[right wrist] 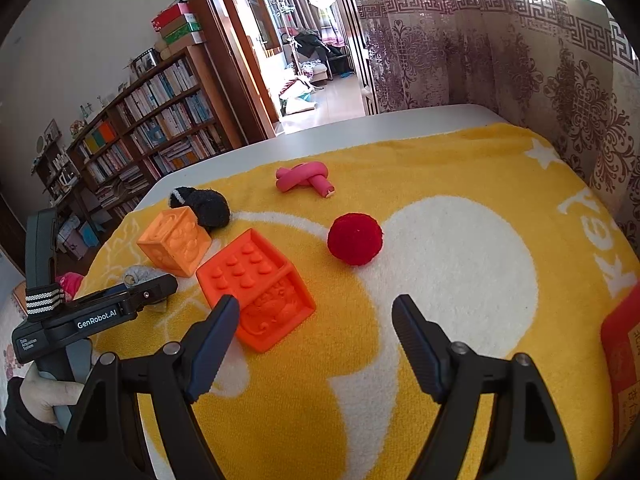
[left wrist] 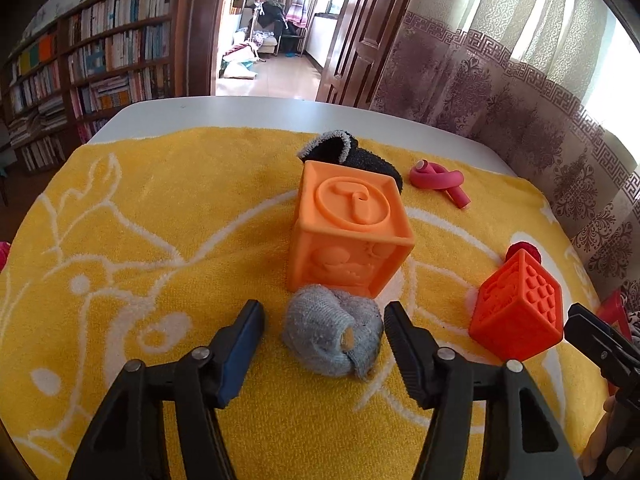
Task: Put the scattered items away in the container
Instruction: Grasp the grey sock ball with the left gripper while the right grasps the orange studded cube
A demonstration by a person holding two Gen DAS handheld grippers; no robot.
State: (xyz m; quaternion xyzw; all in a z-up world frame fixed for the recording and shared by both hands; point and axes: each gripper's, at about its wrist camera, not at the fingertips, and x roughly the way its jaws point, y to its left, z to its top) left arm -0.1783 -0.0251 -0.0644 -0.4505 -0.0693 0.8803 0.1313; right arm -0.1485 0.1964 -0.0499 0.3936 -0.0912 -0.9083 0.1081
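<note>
My left gripper [left wrist: 324,320] is open, its fingers on either side of a grey rolled sock [left wrist: 334,334] lying on the yellow towel [left wrist: 160,208]. Behind the sock stands a light orange cube [left wrist: 350,232], with a black sock [left wrist: 352,154] behind it. A red-orange cube [left wrist: 518,306] sits to the right. My right gripper [right wrist: 316,316] is open and empty above the towel [right wrist: 440,168]; its left finger is by the red-orange cube [right wrist: 258,286]. A red pom-pom ball [right wrist: 355,239] and a pink knotted roller [right wrist: 306,178] lie further off.
A red container [right wrist: 622,356] shows at the right edge of the right wrist view. The left gripper [right wrist: 120,304] appears there at the left, by the grey sock [right wrist: 136,274]. A white table edge [left wrist: 260,114], curtains and bookshelves lie beyond.
</note>
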